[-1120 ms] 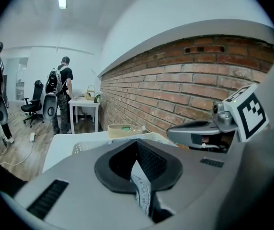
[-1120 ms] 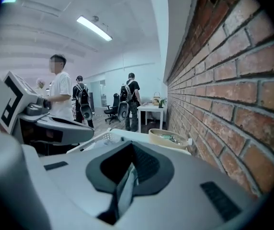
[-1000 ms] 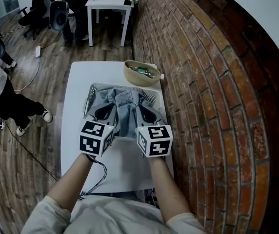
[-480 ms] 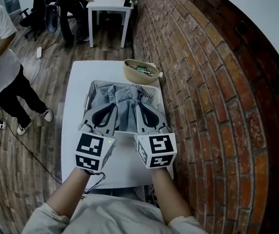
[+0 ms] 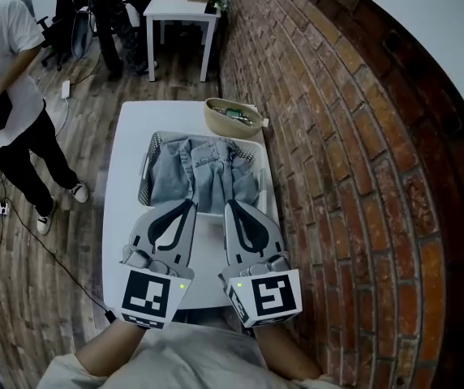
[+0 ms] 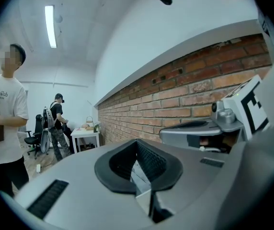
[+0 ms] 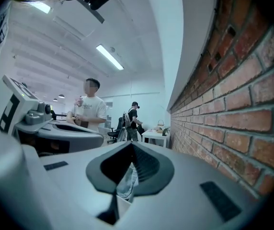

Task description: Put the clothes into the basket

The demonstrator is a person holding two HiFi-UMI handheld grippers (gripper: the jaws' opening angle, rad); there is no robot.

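Light blue denim clothes [image 5: 204,173] lie inside the grey perforated basket [image 5: 146,173] on the white table [image 5: 125,217]. My left gripper [image 5: 190,204] and right gripper [image 5: 229,206] hover side by side over the table's near half, their tips at the basket's near rim. Both are shut with nothing between the jaws. In the left gripper view the left gripper [image 6: 137,143] points along the brick wall with the jaws together. A strip of denim [image 7: 126,181] shows below the shut right gripper [image 7: 130,143] in the right gripper view.
A woven bowl [image 5: 232,118] with small items stands behind the basket. The brick wall [image 5: 337,177] runs along the table's right edge. A person in a white shirt [image 5: 9,71] stands on the floor at the left. Another white table [image 5: 179,6] stands at the back.
Both grippers have drawn back from the basket toward me, leaving the denim lying in it. The person at the left has stepped further into view.
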